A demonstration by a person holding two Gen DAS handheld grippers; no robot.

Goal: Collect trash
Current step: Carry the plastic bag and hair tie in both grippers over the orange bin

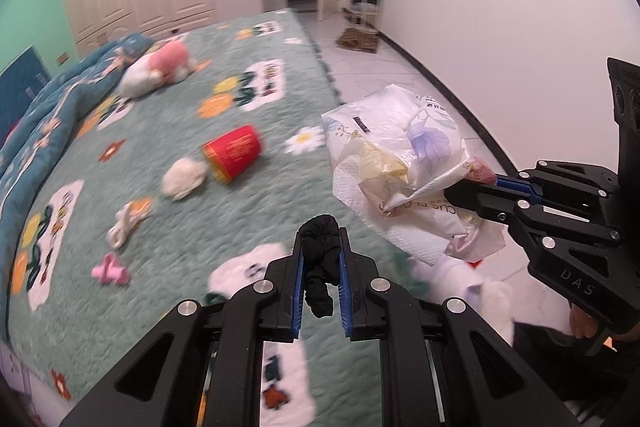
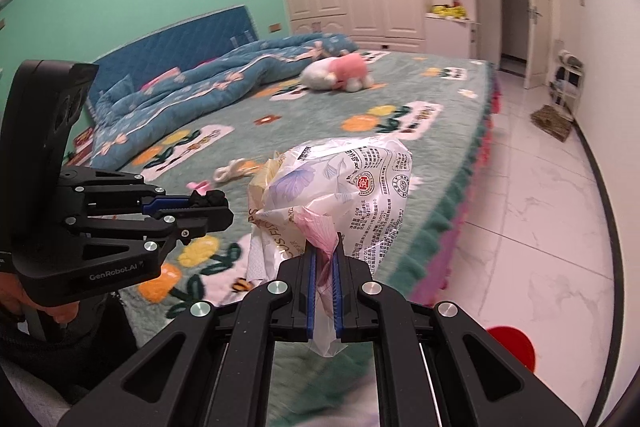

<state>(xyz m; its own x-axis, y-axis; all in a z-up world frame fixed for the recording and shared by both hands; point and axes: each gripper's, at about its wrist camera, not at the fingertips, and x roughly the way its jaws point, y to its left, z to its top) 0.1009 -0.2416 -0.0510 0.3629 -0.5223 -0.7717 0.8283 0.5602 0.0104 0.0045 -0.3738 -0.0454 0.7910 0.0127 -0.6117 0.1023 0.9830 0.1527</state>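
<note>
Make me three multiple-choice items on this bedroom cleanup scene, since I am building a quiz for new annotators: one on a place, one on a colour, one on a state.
1. Where does the red cup lie?
A. on the floor
B. on the bed cover
C. on a shelf

2. What colour is the crumpled thing in the left gripper?
A. black
B. yellow
C. white

3. How is the plastic bag held?
A. lying loose on the bed
B. hanging from a door handle
C. pinched in the right gripper

Answers: 1 B, it lies on its side on the green bed cover; 2 A, a black wad sits between the pads; 3 C, the jaws clamp its gathered end.
</note>
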